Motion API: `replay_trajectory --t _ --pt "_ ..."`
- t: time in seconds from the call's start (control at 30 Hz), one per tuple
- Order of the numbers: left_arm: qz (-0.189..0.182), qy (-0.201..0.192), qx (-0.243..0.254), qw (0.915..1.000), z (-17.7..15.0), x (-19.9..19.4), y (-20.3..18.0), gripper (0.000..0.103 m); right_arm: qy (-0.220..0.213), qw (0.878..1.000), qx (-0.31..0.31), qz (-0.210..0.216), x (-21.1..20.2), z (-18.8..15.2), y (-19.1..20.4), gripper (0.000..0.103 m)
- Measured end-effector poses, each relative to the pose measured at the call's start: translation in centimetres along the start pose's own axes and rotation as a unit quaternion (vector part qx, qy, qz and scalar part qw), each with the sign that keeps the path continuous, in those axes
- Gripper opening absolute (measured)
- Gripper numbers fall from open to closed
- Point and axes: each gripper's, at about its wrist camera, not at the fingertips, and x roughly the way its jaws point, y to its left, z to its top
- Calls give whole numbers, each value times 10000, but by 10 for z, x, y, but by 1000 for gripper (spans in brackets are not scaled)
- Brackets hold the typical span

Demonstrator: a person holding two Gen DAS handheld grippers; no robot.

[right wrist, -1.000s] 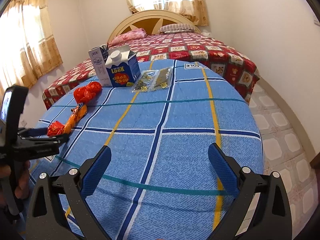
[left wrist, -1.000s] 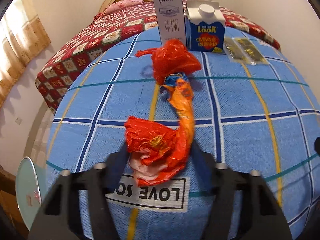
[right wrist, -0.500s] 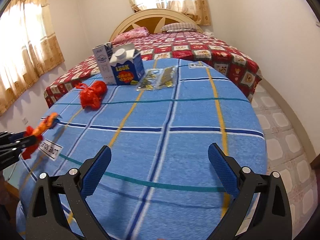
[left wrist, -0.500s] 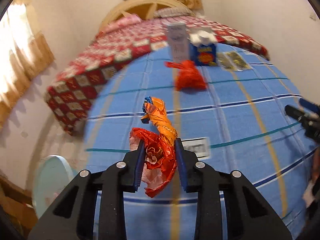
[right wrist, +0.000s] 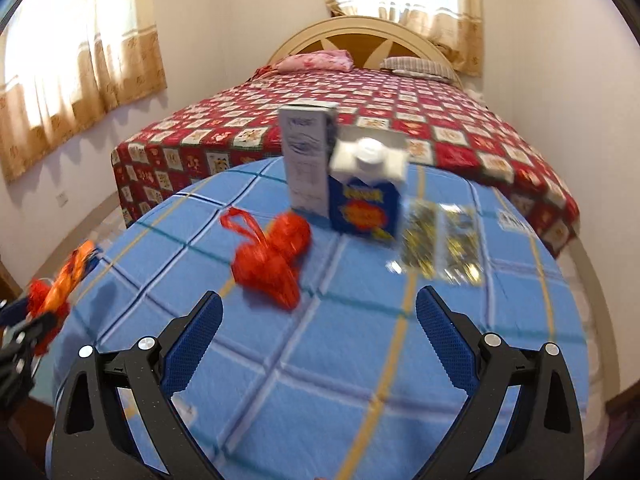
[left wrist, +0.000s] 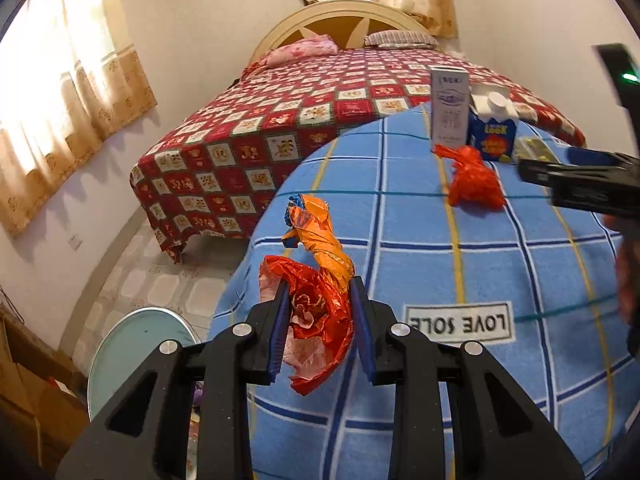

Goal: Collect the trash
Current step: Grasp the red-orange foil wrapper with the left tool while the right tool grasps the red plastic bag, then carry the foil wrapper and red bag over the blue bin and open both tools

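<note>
My left gripper is shut on a crumpled red and orange wrapper and holds it above the left edge of the round table with its blue checked cloth. The wrapper also shows at the far left of the right wrist view. A red plastic bag lies on the table, just ahead and left of my open, empty right gripper; it also shows in the left wrist view. Behind it stand a white carton and a blue carton, with two gold foil packets beside them.
A pale green round bin stands on the floor below the table's left edge. A bed with a red patterned cover lies behind the table. Cardboard boxes stand at the lower left. The right gripper shows at the right of the left wrist view.
My left gripper closed on the wrapper, lifted it off the table and carried it left toward the table's edge. My right gripper moved forward and left toward the red bag.
</note>
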Motion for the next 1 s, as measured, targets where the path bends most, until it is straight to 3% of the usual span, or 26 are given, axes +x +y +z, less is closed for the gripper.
replay_trajectory --t 0.2,0.27,0.3,0.33,0.43,0.63,1.0 --pt "243 -124 -120 9996 10 11 15 29 333 9994 25 -48 50 20 19 95" --pt "257 -81 -199 9994 12 15 21 29 583 9980 170 180 66 19 19 93" --pt "267 -69 -243 9993 13 16 24 29 627 9976 179 229 68 18 19 73" --pt "279 -71 -273 9992 13 16 26 29 806 9958 178 399 71 15 19 38" --pt "294 -94 -325 9990 12 12 32 29 754 9954 182 560 60 11 17 27" --pt "359 -152 -359 9986 10 0 40 29 488 9961 -54 727 21 -6 26 23" --pt "414 -210 -387 9982 3 -20 43 29 307 9948 -288 925 -9 -14 54 22"
